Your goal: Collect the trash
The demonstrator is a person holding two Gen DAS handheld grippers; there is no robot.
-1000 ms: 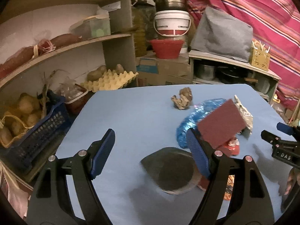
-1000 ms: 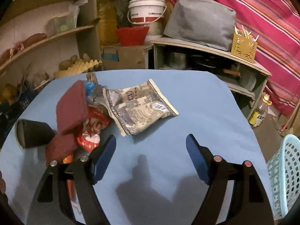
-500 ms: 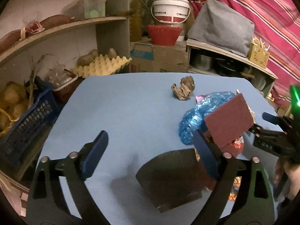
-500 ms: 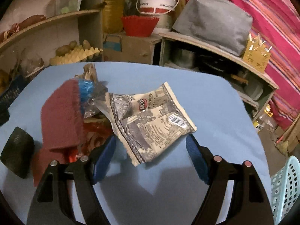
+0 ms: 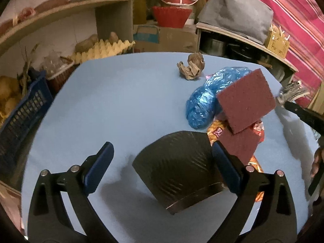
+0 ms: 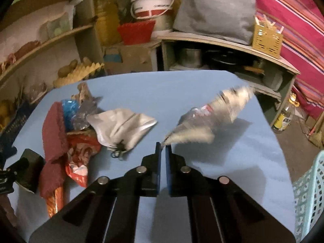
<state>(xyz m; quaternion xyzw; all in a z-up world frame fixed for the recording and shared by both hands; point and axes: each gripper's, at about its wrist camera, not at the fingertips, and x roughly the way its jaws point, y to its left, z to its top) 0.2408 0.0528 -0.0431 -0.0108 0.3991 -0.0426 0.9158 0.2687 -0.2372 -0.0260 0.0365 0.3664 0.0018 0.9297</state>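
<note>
- Left hand-held gripper (image 5: 162, 168): jaws wide, opening a bit more; dark carbon-pattern cone-shaped paper cup (image 5: 180, 172) lies on its side betw. the blue pads, pads not pressing on it.
- Right hand-held gripper (image 6: 163, 147): jaws pinched together on a corner of the crumpled grey printed snack wrapper (image 6: 210, 117); wrapper lifted off the blue table (image 6: 172, 93), blurred, sticking up and to the right of the tips.
- Trash pile, right of centre in left view: maroon rectangular scouring pad (image 5: 246, 101) tilted up on edge, leaning over a second maroon pad (image 5: 239, 143) and a red-orange foil wrapper (image 5: 217, 130).
- Crumpled blue plastic bag (image 5: 204, 101) just beside the pads, on the far side.
- Crumpled brown paper ball (image 5: 191, 66) further back on table, apart from the pile.
- Silver foil pouch (image 6: 121, 127) flat on table, touching the pile, left of right gripper tips.
- Light-teal perforated plastic basket (image 6: 309, 192) off the table edge, lower right in right view.
</note>
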